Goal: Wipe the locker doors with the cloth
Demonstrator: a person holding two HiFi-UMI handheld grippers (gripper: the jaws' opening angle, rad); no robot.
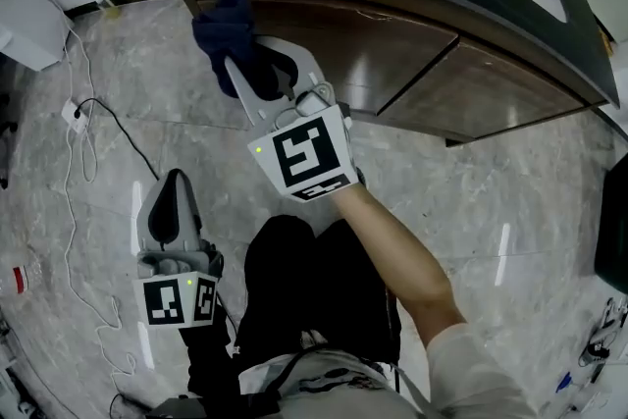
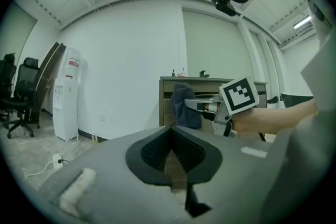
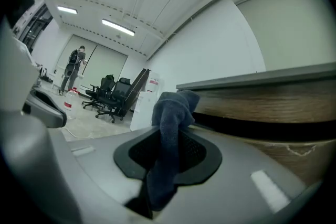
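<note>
The right gripper (image 1: 234, 64) reaches out toward eleven o'clock from the person, its jaws part-way closed and pinching a dark blue cloth (image 1: 224, 23) that bunches up beyond the tips. The bunch sits at the left end of the wooden locker doors (image 1: 334, 49); whether it touches the wood I cannot tell. The left gripper (image 1: 177, 177) hangs low at about eight o'clock over the marble floor (image 1: 118, 172), jaws closed together on nothing.
</note>
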